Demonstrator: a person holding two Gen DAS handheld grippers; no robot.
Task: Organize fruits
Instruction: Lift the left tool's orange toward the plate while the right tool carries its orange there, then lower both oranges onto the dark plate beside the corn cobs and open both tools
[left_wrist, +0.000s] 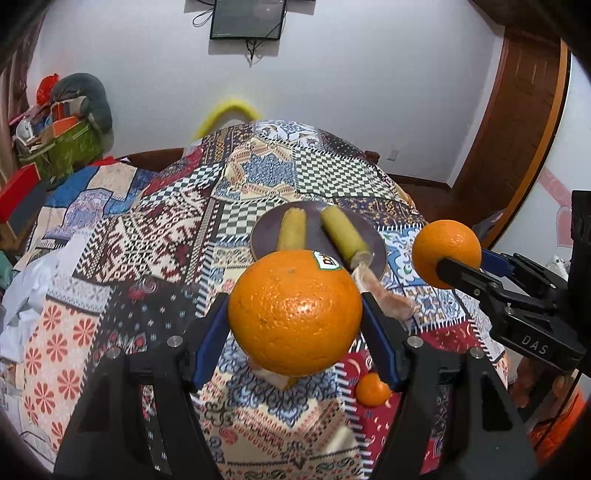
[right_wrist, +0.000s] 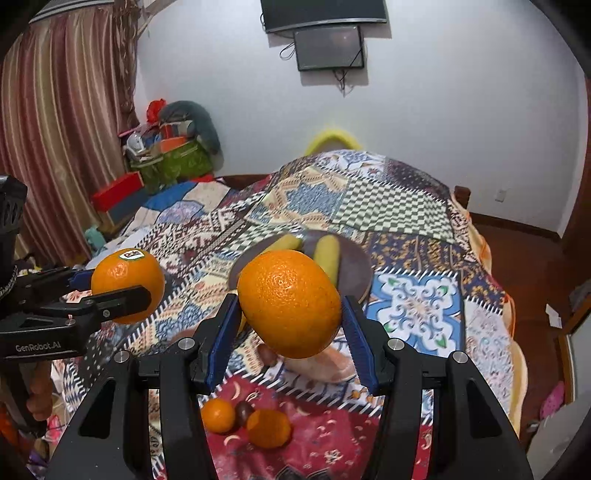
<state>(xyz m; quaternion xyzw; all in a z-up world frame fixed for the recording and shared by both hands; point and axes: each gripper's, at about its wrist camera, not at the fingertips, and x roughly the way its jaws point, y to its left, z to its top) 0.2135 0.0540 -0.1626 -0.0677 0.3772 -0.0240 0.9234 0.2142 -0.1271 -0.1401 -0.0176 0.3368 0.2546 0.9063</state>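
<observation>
Left wrist view: left gripper (left_wrist: 295, 314) with blue-padded fingers (left_wrist: 210, 339) pinching a large orange (left_wrist: 294, 312) bearing a sticker, raised above the patchwork cloth (left_wrist: 155, 236) on the table; right gripper (left_wrist: 445, 264) entering from the right edge, fingers pinching a second orange (left_wrist: 446, 253), also in the air; beyond both, a dark round plate (left_wrist: 266, 230) carrying two bananas (left_wrist: 291, 229), side by side and roughly parallel; a small mandarin (left_wrist: 372, 389) lying on the cloth below the held orange, partly hidden by the right-hand finger; a pale pinkish item (left_wrist: 384, 295) blurred near the plate, kind not discernible; monitor (left_wrist: 248, 18) on the far wall; green bin of clutter (left_wrist: 61, 151) at far left.

Right wrist view: right gripper (right_wrist: 290, 314) with fingers (right_wrist: 221, 339) pinching the unlabelled orange (right_wrist: 289, 302), held over the near edge of the plate (right_wrist: 356, 264); bananas (right_wrist: 327, 254) partly covered by that orange; left gripper (right_wrist: 144, 291) at left, fingers pinching the stickered orange (right_wrist: 127, 278), well apart from the other; on the red patch below, a mandarin (right_wrist: 218, 415), a small dark round fruit (right_wrist: 243, 410) and a blurred orange fruit (right_wrist: 268, 428) close together; striped curtain (right_wrist: 62, 122) at upper left.
</observation>
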